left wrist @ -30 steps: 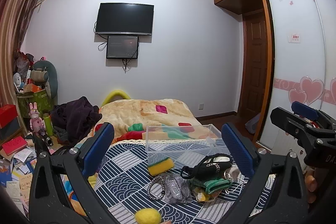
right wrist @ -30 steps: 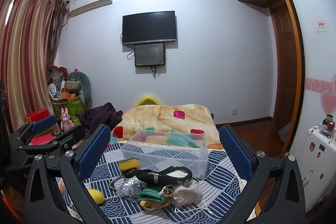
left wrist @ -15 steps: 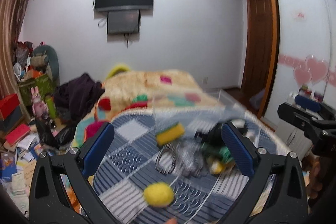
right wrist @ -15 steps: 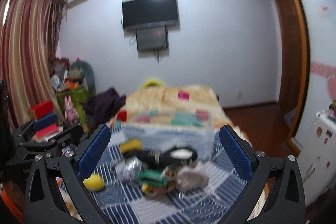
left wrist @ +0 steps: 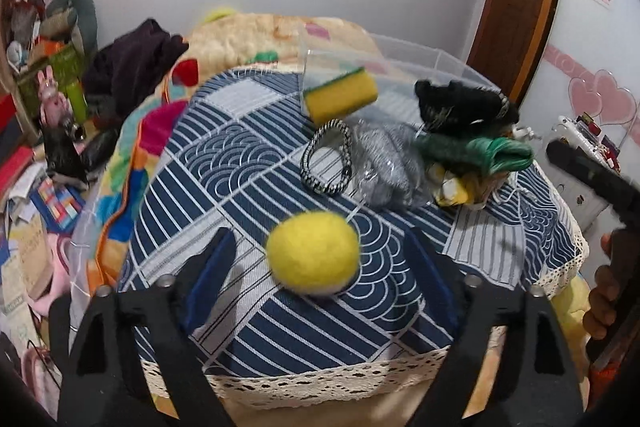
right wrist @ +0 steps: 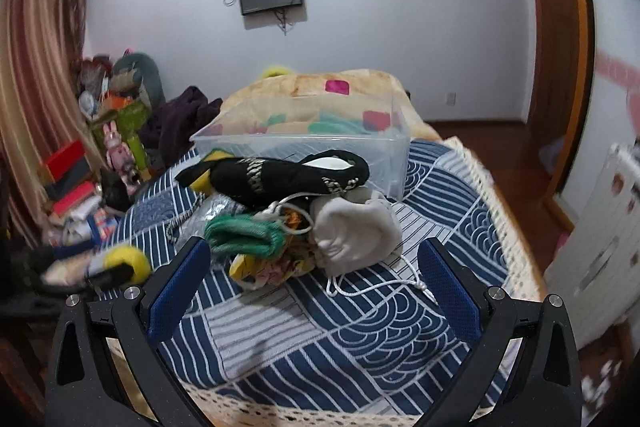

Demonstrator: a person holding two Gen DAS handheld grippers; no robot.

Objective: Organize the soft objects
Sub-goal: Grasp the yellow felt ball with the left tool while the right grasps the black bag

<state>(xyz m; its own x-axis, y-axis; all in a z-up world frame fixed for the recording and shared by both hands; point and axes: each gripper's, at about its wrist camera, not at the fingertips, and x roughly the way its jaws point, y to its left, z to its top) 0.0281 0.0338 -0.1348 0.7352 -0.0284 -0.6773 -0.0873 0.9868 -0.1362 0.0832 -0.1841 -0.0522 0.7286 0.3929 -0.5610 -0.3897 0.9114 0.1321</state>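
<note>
Left gripper [left wrist: 320,279]: we see its jaws spread wide and released, one blue pad on each side of the yellow felt ball [left wrist: 313,251]; neither pad touches it.
Yellow felt ball: it sits on the patterned cloth [left wrist: 240,163] near the front edge; being round, it shows us no long axis.
Right gripper [right wrist: 314,291]: we see its jaws released and wide apart above bare cloth, just in front of the pile, gripping nothing.
Yellow sponge [left wrist: 340,95]: a block with a green layer on its far face; we read its long axis as running left to right, right end slightly higher, just in front of the clear plastic box [right wrist: 384,147].
Black pouch [right wrist: 276,179]: it lies on top of the pile, long axis left to right, narrow end pointing left.
Green knit piece [right wrist: 244,233]: folded under the pouch, long axis left to right.
Grey drawstring bag [right wrist: 356,235]: right of the green piece; its white cord trails forward over the cloth.
Striped loop [left wrist: 328,157]: it lies flat between the sponge and the ball, beside a silver crinkled item [left wrist: 384,167].
Clear plastic box: open-topped, at the far side of the cloth, behind the pile.
</note>
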